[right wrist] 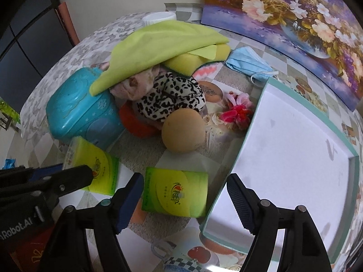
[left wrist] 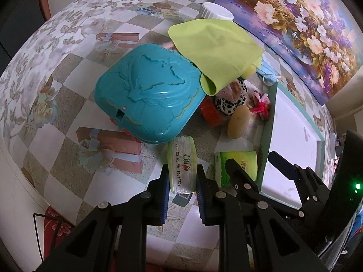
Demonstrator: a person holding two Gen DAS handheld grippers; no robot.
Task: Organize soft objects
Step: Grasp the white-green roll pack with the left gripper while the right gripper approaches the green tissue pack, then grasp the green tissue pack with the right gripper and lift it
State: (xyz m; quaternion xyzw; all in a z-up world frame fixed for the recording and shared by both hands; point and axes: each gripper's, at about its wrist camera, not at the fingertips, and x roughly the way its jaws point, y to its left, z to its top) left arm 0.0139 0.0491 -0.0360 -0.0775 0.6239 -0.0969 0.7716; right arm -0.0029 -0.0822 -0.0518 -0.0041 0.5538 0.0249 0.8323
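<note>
My left gripper is shut on a green tissue pack, seen end-on; the same pack shows in the right wrist view. A second green tissue pack lies on the table between the fingers of my open right gripper, and shows in the left wrist view. Behind lie a tan ball, a leopard-print plush, a lime cloth over a yellow sponge, a blue face mask and a pink hair tie.
A shallow white box with teal rim lies at the right. A teal plastic case stands at the left of the pile, a red object beside it. A flower painting leans at the back. A white jar lid is behind the cloth.
</note>
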